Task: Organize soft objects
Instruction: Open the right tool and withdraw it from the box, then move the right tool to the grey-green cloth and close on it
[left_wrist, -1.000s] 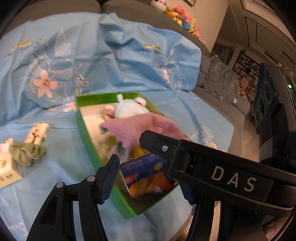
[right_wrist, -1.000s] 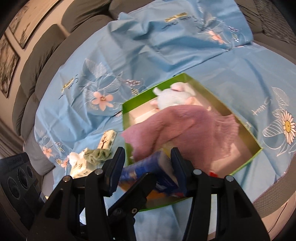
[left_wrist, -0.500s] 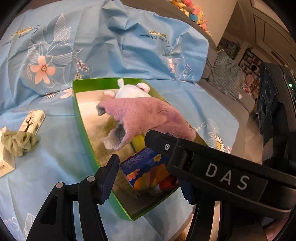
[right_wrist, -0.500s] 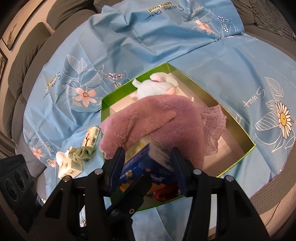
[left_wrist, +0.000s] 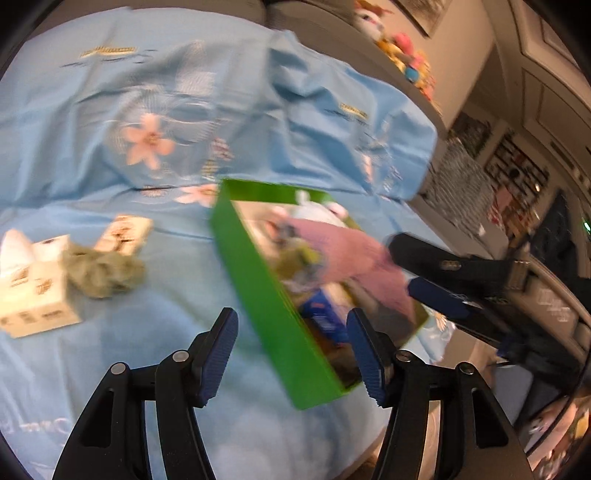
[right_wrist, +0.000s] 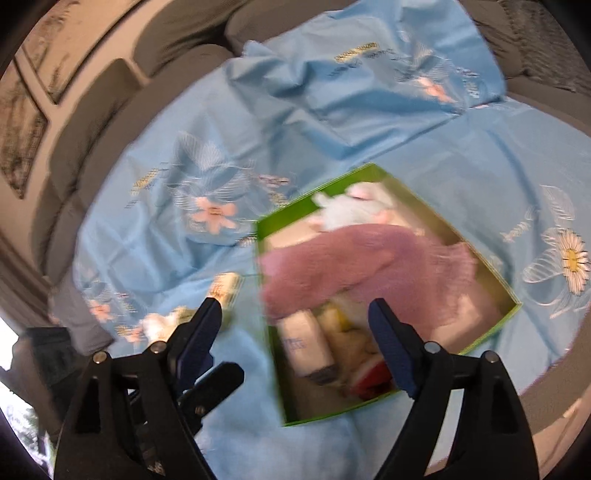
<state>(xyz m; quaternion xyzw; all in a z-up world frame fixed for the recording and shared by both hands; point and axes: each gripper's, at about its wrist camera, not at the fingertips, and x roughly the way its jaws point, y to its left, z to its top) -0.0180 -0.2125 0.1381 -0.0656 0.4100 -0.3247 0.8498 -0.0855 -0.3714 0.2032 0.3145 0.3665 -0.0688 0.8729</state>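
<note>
first, from the left wrist camera, the left gripper (left_wrist: 291, 354) stood released, its blue-padded fingers (left_wrist: 218, 354) spread wide with nothing between them, hanging over the near wall of a green box (left_wrist: 266, 295). the box sat on a blue sheet (left_wrist: 110, 369) printed with flowers and spread over a sofa. inside the box lay a pink cloth (left_wrist: 354, 251), a white plush toy (left_wrist: 317, 212) at the far end and a blue package (left_wrist: 325, 314) at the near end; blur hid the finer detail. to the left of the box, well apart from it, a green scrunchie (left_wrist: 103, 271) lay on the sheet, touching a white tissue box (left_wrist: 33, 284) and a small carton (left_wrist: 127, 234). the right gripper (left_wrist: 443, 280) reached in from the right beside the pink cloth; whether it touched the cloth could not be told. more plush toys (left_wrist: 399, 48) sat on the sofa back.

next, from the right wrist camera, the right gripper (right_wrist: 295, 347) was also released, jaws wide and holding nothing, above the near left part of the green box (right_wrist: 406, 192). the pink cloth (right_wrist: 362, 266) lay draped across the middle of the box, the white plush toy (right_wrist: 354, 210) behind it, and a white roll (right_wrist: 306, 347) with other blurred items in front. the small carton (right_wrist: 225, 288) lay left of the box on the blue sheet (right_wrist: 480, 155). part of the left gripper (right_wrist: 210, 384) showed at lower left.
</note>
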